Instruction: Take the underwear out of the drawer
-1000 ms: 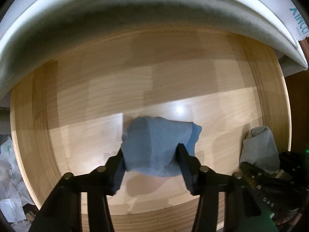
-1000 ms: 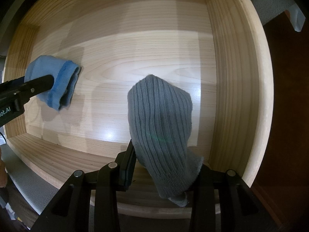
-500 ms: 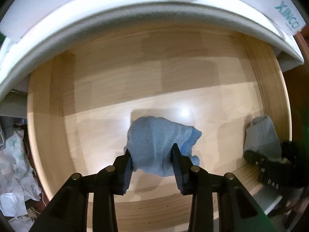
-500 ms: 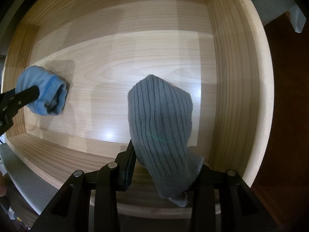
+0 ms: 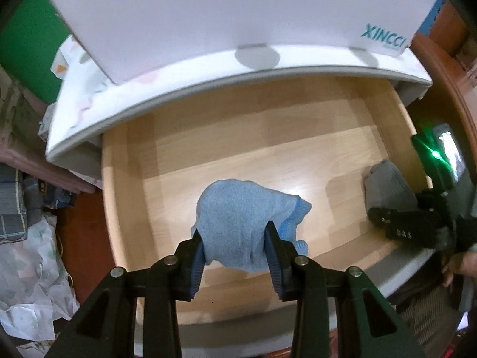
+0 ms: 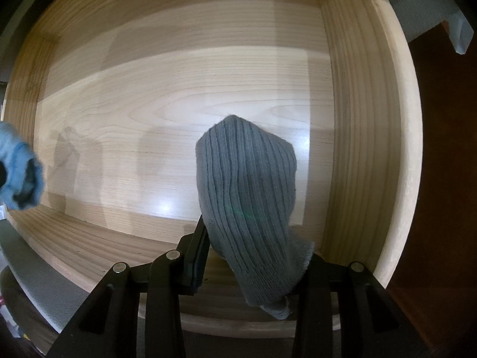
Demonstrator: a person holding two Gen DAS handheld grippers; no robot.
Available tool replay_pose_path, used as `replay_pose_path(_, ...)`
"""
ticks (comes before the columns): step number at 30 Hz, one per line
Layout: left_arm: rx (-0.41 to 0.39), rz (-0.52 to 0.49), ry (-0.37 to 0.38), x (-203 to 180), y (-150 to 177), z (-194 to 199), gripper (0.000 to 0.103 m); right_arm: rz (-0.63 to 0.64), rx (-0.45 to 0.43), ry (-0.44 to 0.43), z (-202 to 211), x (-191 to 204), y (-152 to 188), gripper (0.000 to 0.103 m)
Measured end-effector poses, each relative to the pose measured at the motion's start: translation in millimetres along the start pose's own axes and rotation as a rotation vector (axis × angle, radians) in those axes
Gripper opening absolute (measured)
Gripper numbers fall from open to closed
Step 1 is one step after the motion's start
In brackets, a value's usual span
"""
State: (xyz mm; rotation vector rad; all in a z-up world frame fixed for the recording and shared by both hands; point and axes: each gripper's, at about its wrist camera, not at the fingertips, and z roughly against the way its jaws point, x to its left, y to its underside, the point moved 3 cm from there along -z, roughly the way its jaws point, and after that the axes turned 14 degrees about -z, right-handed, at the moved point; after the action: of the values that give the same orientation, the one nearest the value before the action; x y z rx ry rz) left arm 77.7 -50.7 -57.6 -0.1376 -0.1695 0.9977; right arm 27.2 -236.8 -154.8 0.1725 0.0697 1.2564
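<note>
My left gripper point(image 5: 235, 238) is shut on a light blue bundle of underwear point(image 5: 241, 217) and holds it above the open wooden drawer point(image 5: 298, 161). My right gripper point(image 6: 253, 238) is shut on a grey ribbed bundle of underwear point(image 6: 247, 185), low inside the drawer point(image 6: 179, 104) near its right wall. The grey bundle point(image 5: 387, 185) and right gripper point(image 5: 408, 226) show at the right of the left wrist view. The blue bundle point(image 6: 18, 176) shows at the left edge of the right wrist view.
A white cabinet top with a white "XINCCI" box point(image 5: 238, 15) overhangs the drawer's back. Crumpled paper and cloth point(image 5: 26, 253) lie on the floor to the left. A dark wooden surface point(image 6: 441, 179) lies right of the drawer.
My left gripper has lifted the blue bundle up and back from the drawer floor, so more of the cabinet top shows. My right gripper and the grey bundle have stayed in place.
</note>
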Motion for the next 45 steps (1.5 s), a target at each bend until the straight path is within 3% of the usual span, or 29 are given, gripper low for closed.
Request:
replay_pose_path(14, -0.2, 0.028, -0.051, 35, 8, 114, 0.037, 0.018, -0.005, 0.014, 0, 13, -3, 0.034)
replay_pose_path(21, -0.318, 0.062, -0.085, 62, -13, 174, 0.037, 0.02, -0.009, 0.011, 1, 16, -1, 0.034)
replay_pose_path(28, -0.404, 0.083, -0.144, 88, -57, 221, 0.037, 0.026, -0.012, 0.007, -1, 21, 1, 0.035)
replay_pose_path(37, -0.42, 0.08, -0.195, 98, -110, 224, 0.037, 0.027, -0.013, 0.003, -5, 15, 3, 0.035)
replay_pose_path(45, -0.348, 0.084, -0.211, 99, -143, 181, 0.037, 0.028, -0.013, 0.002, -7, 13, 4, 0.035)
